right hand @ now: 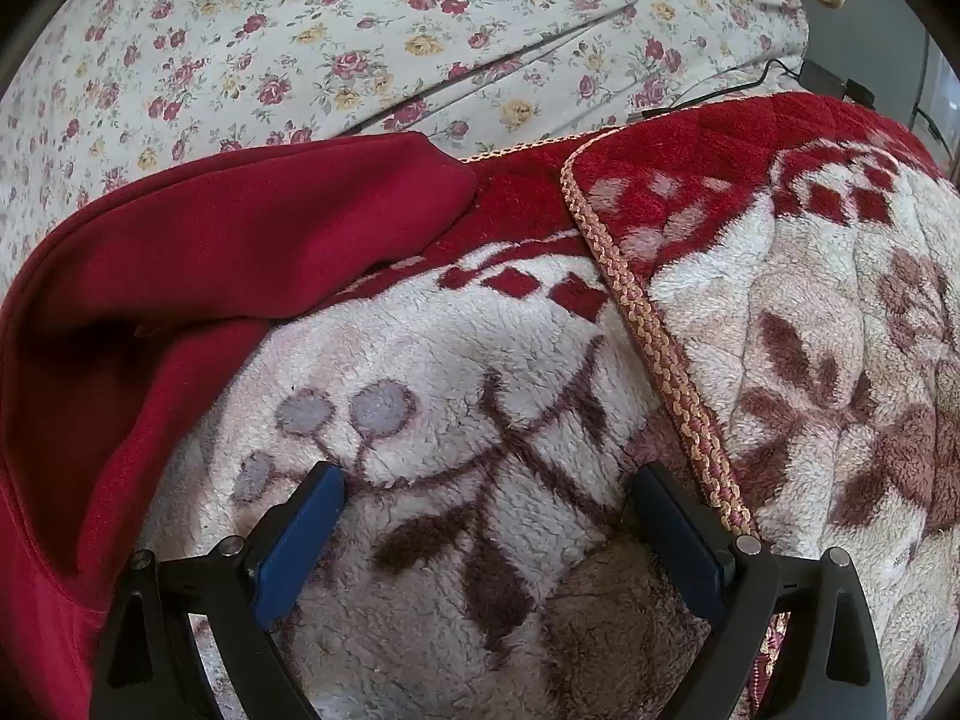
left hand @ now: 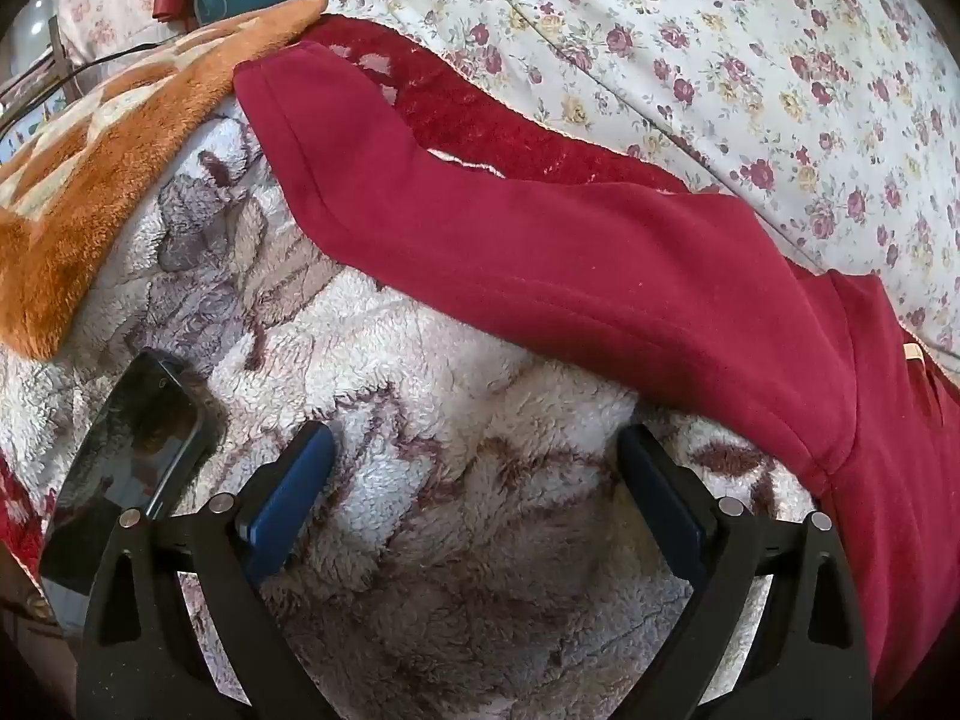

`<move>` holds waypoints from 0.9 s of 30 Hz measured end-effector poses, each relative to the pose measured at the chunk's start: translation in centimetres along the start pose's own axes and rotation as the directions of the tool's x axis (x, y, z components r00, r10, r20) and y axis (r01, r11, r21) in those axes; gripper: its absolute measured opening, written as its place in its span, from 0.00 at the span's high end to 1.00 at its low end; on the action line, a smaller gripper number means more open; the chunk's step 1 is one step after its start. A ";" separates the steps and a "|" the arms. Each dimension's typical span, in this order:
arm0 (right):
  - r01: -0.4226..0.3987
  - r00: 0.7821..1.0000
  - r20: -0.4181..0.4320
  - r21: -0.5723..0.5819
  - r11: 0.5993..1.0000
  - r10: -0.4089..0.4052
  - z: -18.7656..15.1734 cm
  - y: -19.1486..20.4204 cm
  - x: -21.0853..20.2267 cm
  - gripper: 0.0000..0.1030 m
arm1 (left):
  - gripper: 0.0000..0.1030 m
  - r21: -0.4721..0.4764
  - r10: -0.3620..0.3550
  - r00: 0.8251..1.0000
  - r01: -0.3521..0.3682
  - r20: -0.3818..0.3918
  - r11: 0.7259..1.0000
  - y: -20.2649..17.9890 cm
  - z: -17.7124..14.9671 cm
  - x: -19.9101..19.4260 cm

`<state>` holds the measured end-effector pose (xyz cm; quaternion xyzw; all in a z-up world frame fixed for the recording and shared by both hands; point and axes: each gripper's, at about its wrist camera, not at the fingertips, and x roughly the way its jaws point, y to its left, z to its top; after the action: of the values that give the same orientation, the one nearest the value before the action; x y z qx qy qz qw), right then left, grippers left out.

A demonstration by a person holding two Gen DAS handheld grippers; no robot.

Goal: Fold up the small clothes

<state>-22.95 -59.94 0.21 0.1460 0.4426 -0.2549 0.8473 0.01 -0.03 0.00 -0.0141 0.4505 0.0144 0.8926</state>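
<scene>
Fluffy white blanket (left hand: pixel 456 408) with brown flowers covered the bed. One red sweater (left hand: pixel 540 258) lay on it, past the left gripper (left hand: pixel 477 450) and to its right, and left of the right gripper (right hand: pixel 489 489). Both grippers were spread wide, holding nothing. One phone (left hand: pixel 138 438) lay near left.

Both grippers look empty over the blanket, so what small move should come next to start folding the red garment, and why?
Probably bring the left gripper forward to the near hem of the red garment and pinch it. Both it and the right gripper are open and hold nothing, and the garment lies unfolded on the fleece blanket.
</scene>
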 end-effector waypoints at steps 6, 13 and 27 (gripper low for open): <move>0.000 1.000 0.000 0.000 1.000 0.000 0.0 0.0 0.0 0.07 | 0.06 -0.002 -0.003 1.000 0.003 0.003 1.000 0.0 0.0 0.0; 0.000 1.000 0.000 0.000 1.000 0.000 0.0 0.1 0.0 0.07 | 0.06 0.001 0.001 1.000 -0.001 0.000 1.000 -0.1 0.0 0.0; 0.005 1.000 -0.003 -0.002 1.000 -0.005 -0.1 0.2 -0.1 0.07 | 0.06 -0.025 -0.001 0.998 0.000 -0.058 1.000 -0.5 -2.1 -3.4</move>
<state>-22.95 -59.70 0.25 0.1445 0.4444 -0.2566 0.8460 -3.68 -0.64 1.48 -0.0260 0.4757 0.0194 0.8790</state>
